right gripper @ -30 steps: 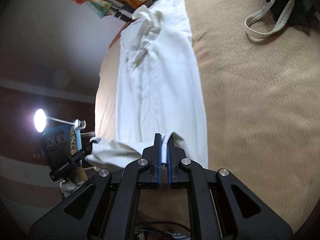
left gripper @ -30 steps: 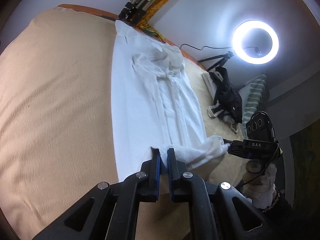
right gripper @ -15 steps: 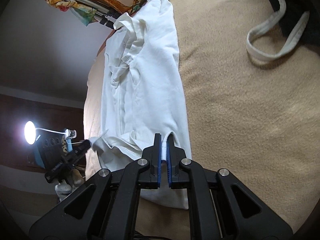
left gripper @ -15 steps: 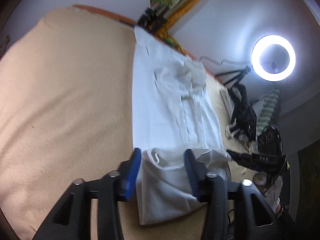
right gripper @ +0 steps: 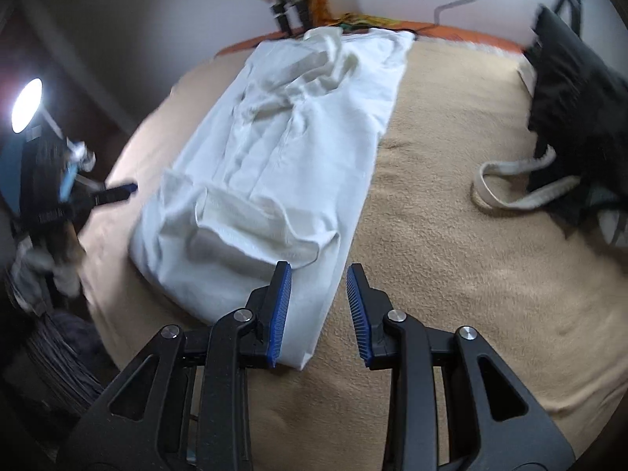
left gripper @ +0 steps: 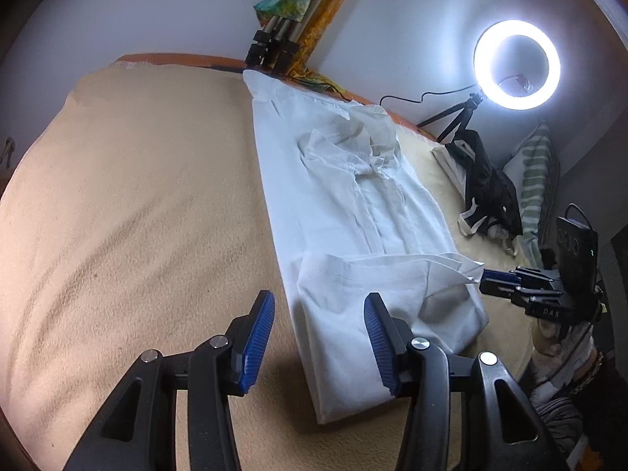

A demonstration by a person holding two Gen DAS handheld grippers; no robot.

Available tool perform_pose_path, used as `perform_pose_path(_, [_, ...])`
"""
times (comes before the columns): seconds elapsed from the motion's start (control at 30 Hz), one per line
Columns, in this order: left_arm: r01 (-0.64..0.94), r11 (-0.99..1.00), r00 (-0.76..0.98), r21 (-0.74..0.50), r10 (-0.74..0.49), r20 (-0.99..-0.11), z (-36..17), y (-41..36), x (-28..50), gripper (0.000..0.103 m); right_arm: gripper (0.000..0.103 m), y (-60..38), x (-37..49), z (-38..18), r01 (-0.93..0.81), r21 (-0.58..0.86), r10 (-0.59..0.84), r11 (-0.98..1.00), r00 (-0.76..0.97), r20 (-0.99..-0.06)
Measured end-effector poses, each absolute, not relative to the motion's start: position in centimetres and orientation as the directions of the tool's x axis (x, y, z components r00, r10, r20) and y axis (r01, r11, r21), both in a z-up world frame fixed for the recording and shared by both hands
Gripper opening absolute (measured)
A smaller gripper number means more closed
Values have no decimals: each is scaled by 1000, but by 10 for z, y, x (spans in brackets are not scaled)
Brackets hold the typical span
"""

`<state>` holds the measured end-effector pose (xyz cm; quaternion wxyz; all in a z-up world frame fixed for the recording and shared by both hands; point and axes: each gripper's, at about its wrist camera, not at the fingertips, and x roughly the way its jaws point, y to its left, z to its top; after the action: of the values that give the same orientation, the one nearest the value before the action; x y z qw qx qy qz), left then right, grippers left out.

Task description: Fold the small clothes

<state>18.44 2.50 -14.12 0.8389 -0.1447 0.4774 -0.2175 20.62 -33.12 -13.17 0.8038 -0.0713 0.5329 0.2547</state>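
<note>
A white garment (left gripper: 353, 212) lies as a long strip on the beige blanket (left gripper: 137, 216), its near end folded back over itself (left gripper: 376, 286). My left gripper (left gripper: 320, 310) is open and empty, its jaws just above the garment's near left edge. The right gripper (left gripper: 514, 286) shows at the garment's right side in the left wrist view. In the right wrist view the same garment (right gripper: 282, 145) lies ahead, with the fold (right gripper: 251, 231) near me. My right gripper (right gripper: 318, 286) is open and empty over the garment's near right corner. The left gripper (right gripper: 114, 194) shows at the far left.
A black bag with white straps (left gripper: 486, 196) and a striped pillow (left gripper: 533, 180) lie on the bed's right side; the bag also shows in the right wrist view (right gripper: 569, 117). A lit ring light (left gripper: 516, 64) and tripods (left gripper: 271, 45) stand by the wall.
Both grippers brought the garment's near end forward over itself, then let go. The left opened first; the right opened in the last half second. Both have drawn back slightly.
</note>
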Motion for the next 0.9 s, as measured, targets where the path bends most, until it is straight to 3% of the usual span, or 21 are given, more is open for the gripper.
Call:
perform_pose_path(0.37, [298, 889, 456, -347, -452, -767, -152, -2, 199, 46, 31, -321, 220, -140, -524, 45, 279, 850, 375, -884])
perform_pose_path(0.63, [362, 883, 458, -300, -449, -767, -156, -15, 203, 20, 31, -314, 230, -144, -521, 58, 291, 851, 379, -878])
perform_pose_path(0.7, [369, 879, 458, -301, -454, -765, -157, -15, 203, 7, 31, -316, 233, -145, -514, 77, 303, 855, 371, -878])
perform_pose_path(0.8, [367, 883, 481, -292, -449, -753, -153, -15, 201, 1, 7, -315, 233, -144, -515, 97, 317, 852, 359, -878])
perform_pose_path(0.9, [346, 901, 536, -263, -420, -732, -146, -10, 198, 1, 4, -316, 235, -141, -487, 81, 295, 870, 382, -876])
